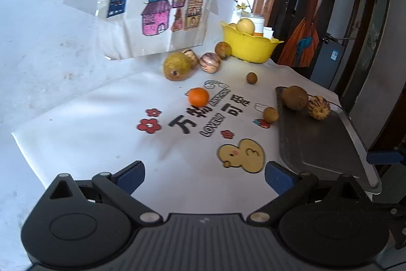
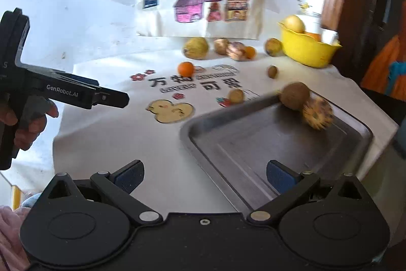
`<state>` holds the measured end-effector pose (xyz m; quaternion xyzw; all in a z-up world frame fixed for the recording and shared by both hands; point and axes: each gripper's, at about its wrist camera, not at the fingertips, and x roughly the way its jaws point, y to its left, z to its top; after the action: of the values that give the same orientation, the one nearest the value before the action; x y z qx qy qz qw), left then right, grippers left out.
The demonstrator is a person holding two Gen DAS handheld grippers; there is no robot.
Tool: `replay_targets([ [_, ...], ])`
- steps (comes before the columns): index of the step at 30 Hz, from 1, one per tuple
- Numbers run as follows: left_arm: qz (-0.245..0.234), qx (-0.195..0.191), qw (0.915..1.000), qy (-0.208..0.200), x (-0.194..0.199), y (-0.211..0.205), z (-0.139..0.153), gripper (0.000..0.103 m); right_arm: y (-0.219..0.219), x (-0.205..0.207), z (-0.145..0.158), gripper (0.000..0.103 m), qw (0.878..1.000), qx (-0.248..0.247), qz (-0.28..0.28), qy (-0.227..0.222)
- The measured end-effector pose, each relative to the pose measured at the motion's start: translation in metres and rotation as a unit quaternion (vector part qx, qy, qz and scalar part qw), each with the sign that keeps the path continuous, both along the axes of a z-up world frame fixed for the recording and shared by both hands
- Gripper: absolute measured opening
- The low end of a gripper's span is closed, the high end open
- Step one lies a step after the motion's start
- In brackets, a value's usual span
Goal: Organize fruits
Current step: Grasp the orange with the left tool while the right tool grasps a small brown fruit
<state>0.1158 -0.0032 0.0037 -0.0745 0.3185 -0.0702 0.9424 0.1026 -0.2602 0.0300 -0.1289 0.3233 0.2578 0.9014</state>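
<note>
A grey metal tray (image 1: 322, 144) lies on the right of the white printed cloth, with a brown round fruit (image 1: 295, 97) and a striped yellow fruit (image 1: 318, 107) at its far end. An orange (image 1: 198, 96), a pear (image 1: 176, 66), two striped fruits (image 1: 209, 62) and small brown fruits (image 1: 251, 78) lie loose on the cloth. My left gripper (image 1: 205, 177) hangs open and empty over the cloth's near part. My right gripper (image 2: 205, 177) is open and empty above the near corner of the tray (image 2: 253, 144). In the right wrist view the left gripper (image 2: 114, 98) appears side-on.
A yellow bowl (image 1: 250, 46) holding a pale round fruit (image 1: 245, 26) stands at the back right. Children's drawings (image 1: 162, 6) lean against the wall behind the fruit. A hand (image 2: 28, 123) holds the left gripper. The table edge runs just right of the tray.
</note>
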Motion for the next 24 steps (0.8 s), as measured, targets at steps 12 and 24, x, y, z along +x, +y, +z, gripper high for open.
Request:
replay_targets([
  [12, 0.013, 0.019, 0.9997, 0.003, 0.016, 0.026, 0.002, 0.103, 0.044, 0.047, 0.005, 0.102, 0.995, -0.035, 0.082, -0.044],
  [24, -0.015, 0.032, 0.9993, -0.008, 0.074, 0.012, 0.004, 0.103, 0.039, 0.114, -0.008, 0.098, 0.995, -0.04, 0.077, -0.052],
])
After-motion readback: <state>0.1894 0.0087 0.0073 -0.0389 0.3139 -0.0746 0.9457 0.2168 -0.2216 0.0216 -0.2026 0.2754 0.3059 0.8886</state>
